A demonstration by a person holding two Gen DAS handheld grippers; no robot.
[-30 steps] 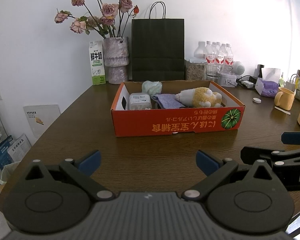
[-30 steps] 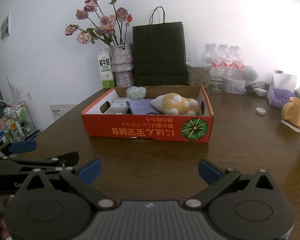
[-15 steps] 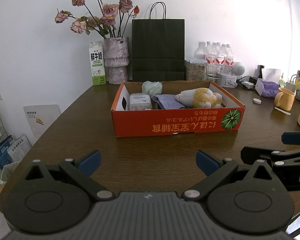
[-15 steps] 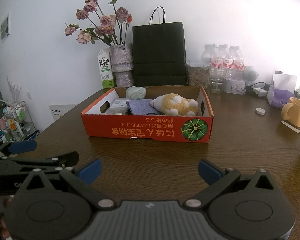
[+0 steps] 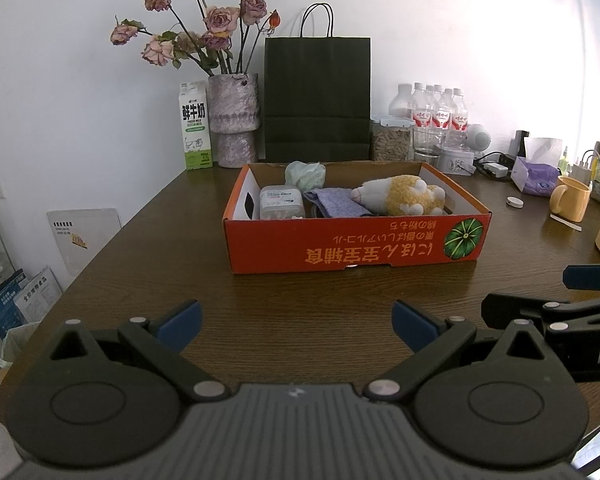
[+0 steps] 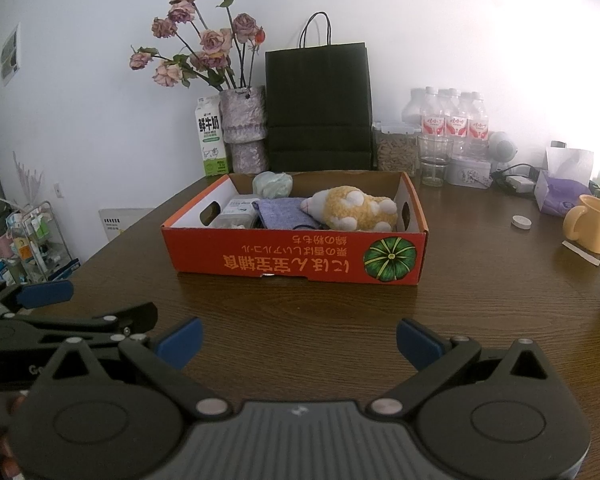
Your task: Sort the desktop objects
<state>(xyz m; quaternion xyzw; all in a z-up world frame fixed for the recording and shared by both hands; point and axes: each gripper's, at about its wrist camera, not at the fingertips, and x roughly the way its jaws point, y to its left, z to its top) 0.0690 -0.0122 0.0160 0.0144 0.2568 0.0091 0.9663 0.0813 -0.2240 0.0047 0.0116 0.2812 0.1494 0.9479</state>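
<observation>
An orange cardboard box (image 5: 356,248) (image 6: 296,258) stands in the middle of the dark wooden table. It holds a yellow and white plush toy (image 5: 400,200) (image 6: 352,210), a blue-grey cloth (image 5: 334,202) (image 6: 282,210), a clear plastic container (image 5: 280,202) (image 6: 236,212) and a pale green bundle (image 5: 304,174) (image 6: 272,184). My left gripper (image 5: 296,326) is open and empty, near the table's front edge. My right gripper (image 6: 298,340) is open and empty, beside it on the right.
At the back stand a milk carton (image 5: 195,126), a vase of dried roses (image 5: 234,120), a black paper bag (image 5: 318,100), water bottles (image 5: 436,114) and a glass (image 6: 434,160). At the right are a yellow mug (image 6: 590,224), a purple tissue box (image 6: 562,198) and a small white lid (image 6: 521,222).
</observation>
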